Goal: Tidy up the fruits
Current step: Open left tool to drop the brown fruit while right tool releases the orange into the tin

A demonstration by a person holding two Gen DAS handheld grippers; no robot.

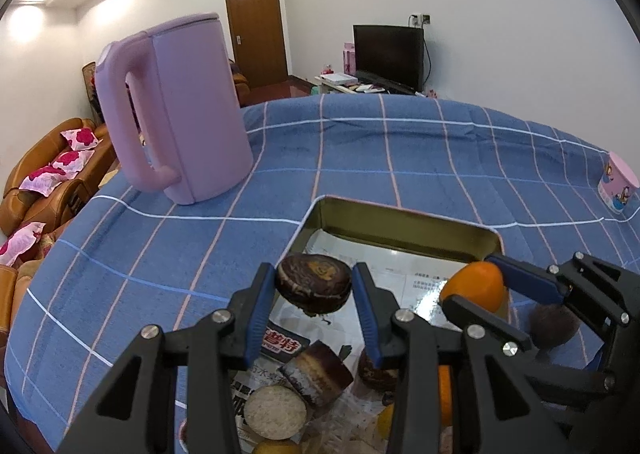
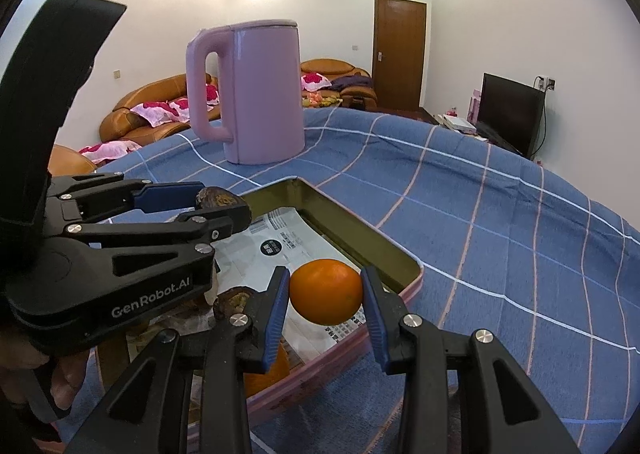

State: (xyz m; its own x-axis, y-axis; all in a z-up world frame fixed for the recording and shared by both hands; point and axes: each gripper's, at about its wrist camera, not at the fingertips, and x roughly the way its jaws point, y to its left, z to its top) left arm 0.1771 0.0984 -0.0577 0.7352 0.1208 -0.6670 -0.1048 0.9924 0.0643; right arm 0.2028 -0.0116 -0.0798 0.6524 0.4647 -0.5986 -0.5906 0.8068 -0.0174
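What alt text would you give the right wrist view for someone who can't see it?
The right gripper holds an orange over a paper-lined tin tray on a blue checked tablecloth. At left, the left gripper grips a dark brown fruit; a pink kettle stands behind.

You have one kettle [image 1: 180,110], one tin [image 1: 404,230], one cup [image 1: 618,182] and two grippers.

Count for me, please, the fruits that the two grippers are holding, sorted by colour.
Orange: 1, the orange in the right gripper.
Dark brown: 1, the dark brown fruit in the left gripper.
Total: 2.
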